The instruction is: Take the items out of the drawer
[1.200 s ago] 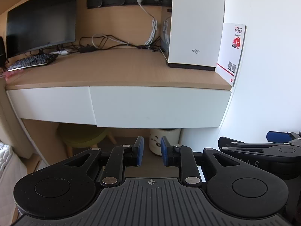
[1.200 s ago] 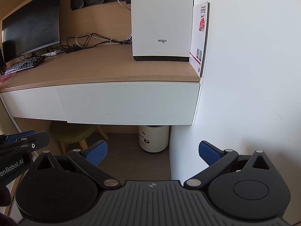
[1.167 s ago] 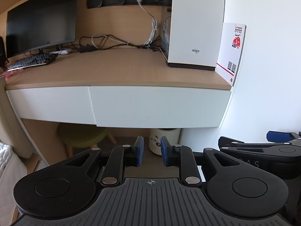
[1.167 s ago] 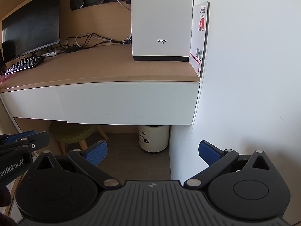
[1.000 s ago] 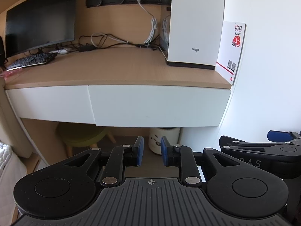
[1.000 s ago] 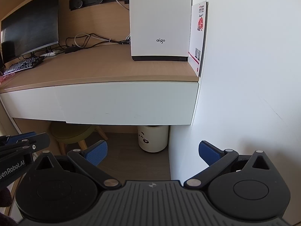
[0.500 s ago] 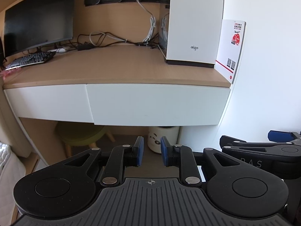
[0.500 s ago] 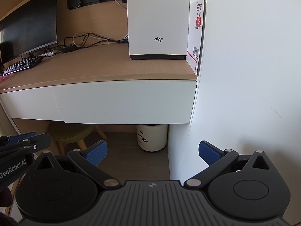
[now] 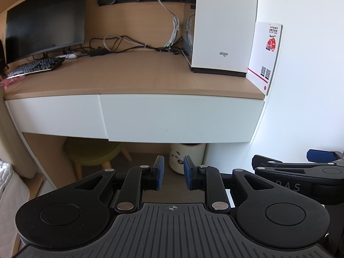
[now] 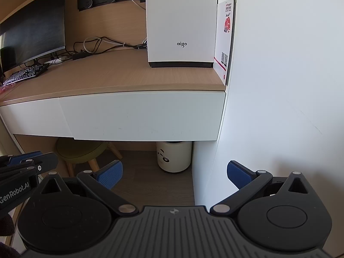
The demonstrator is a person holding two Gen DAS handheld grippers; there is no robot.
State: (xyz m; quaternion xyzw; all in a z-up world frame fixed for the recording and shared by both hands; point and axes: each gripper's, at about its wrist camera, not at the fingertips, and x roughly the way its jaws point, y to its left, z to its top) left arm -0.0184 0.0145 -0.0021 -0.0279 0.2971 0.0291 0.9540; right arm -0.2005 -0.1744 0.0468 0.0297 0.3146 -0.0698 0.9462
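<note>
Drawer (image 10: 139, 116) closed beneath counter (image 10: 120, 75), handle-free. Right hand-held gripper (image 10: 175, 175) spread wide, left hand-held gripper (image 9: 173, 173) narrowed, both empty, short of it. Best hooked under the lower edge, pulled straight outward.

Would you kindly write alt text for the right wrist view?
The right gripper is open and empty, facing a closed white drawer under a wooden desk. On the desk stand a white aigo tower, monitor and keyboard.
</note>
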